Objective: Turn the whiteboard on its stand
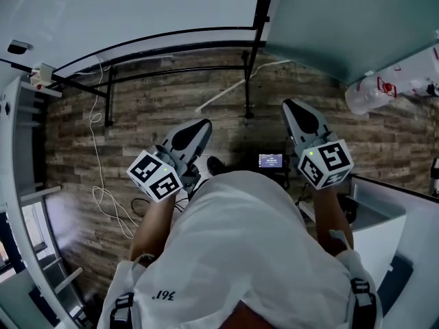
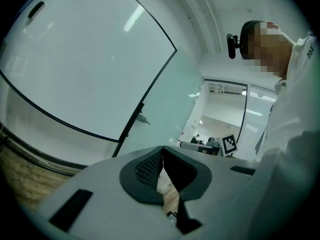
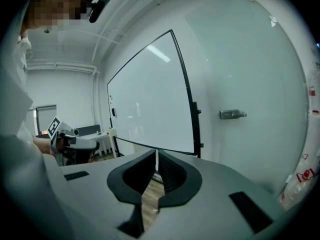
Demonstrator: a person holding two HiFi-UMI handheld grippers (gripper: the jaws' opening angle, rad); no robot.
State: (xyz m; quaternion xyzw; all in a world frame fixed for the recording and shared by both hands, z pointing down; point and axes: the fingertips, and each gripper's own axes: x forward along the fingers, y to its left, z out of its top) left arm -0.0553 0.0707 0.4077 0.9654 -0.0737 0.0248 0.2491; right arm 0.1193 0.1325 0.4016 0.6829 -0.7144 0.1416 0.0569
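Left gripper [image 1: 204, 123] and right gripper [image 1: 289, 105], each with jaws pressed together on nothing, are pointing toward the whiteboard [image 1: 123, 12], which is standing ahead and apart from both, its long axis running leftward from the stand upright [image 1: 260, 33] lying between them, seemingly nearer the right.
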